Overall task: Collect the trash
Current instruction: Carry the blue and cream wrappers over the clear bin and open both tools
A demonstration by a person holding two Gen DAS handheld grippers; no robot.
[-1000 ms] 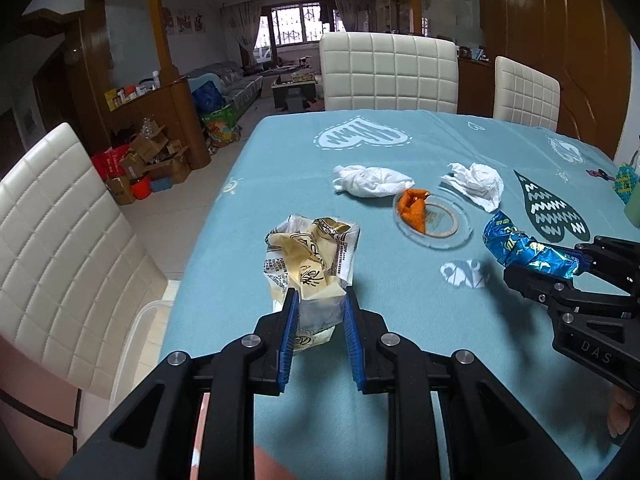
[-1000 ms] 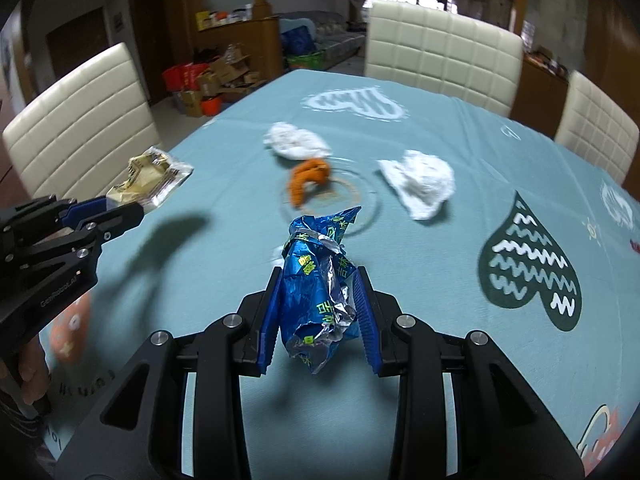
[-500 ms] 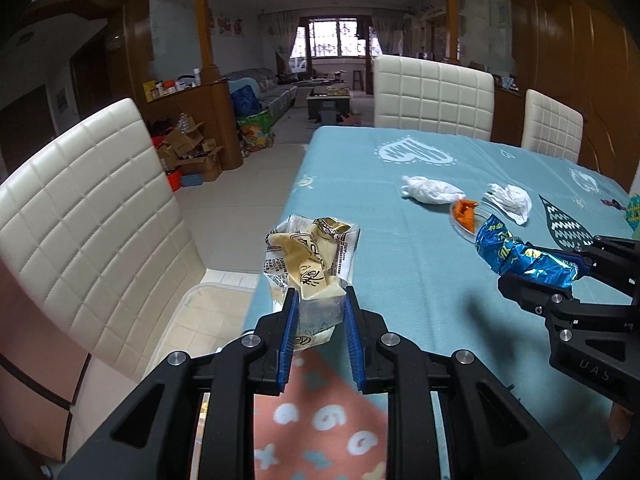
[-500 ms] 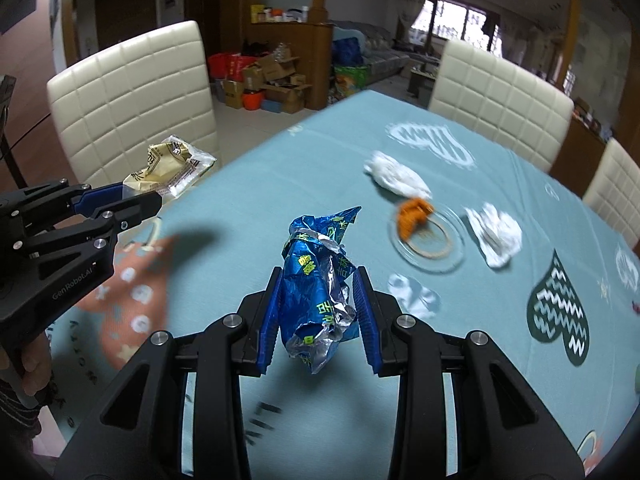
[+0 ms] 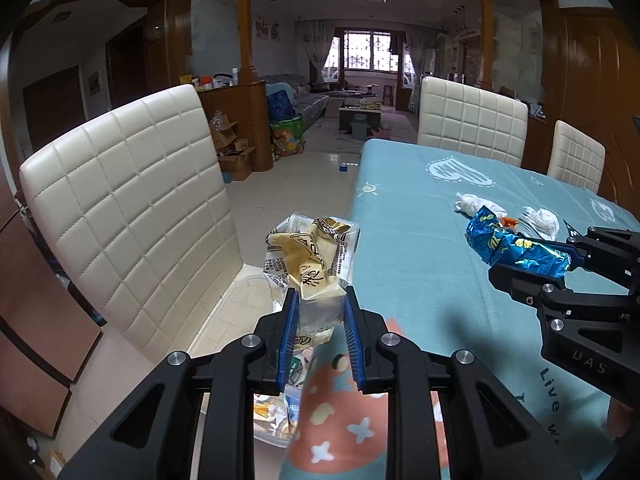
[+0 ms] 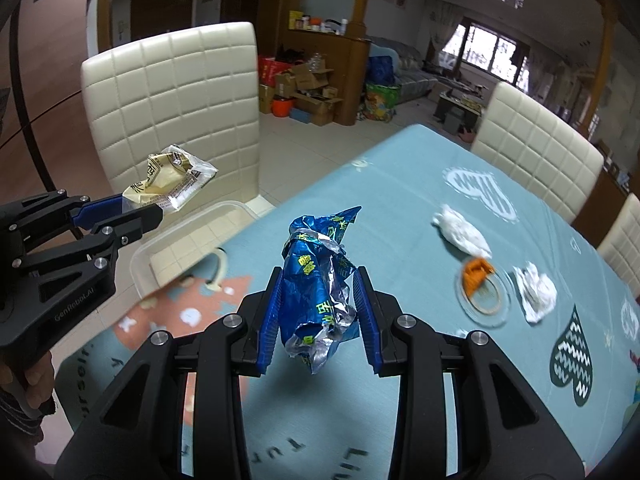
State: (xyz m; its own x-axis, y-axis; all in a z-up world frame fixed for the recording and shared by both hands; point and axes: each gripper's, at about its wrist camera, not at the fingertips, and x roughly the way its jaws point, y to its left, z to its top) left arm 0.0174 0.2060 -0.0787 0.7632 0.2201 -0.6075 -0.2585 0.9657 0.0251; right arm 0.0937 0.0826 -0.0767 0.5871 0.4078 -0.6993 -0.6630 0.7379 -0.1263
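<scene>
**So both wrappers are off the table and nearly at the bin**

Compared with a second ago, you've swung both hands away from the middle of the teal table (image 6: 420, 208) toward its near corner, and the clear bin (image 6: 188, 236) beside the white chair (image 5: 132, 208) has come into view.

Your left gripper (image 5: 318, 316) has its jaws nearly closed on the yellow wrapper (image 5: 310, 264) — it's now past the table edge, over the bin. Your right gripper (image 6: 318, 312) is clamped a bit wider on the crumpled blue wrapper (image 6: 318, 280), which still hangs over the tablecloth.

Left behind on the table: two white tissues (image 6: 538, 296) and an orange scrap (image 6: 474, 274) on a glass dish (image 6: 486, 304) — I'd guess those come next, once you drop these two.
</scene>
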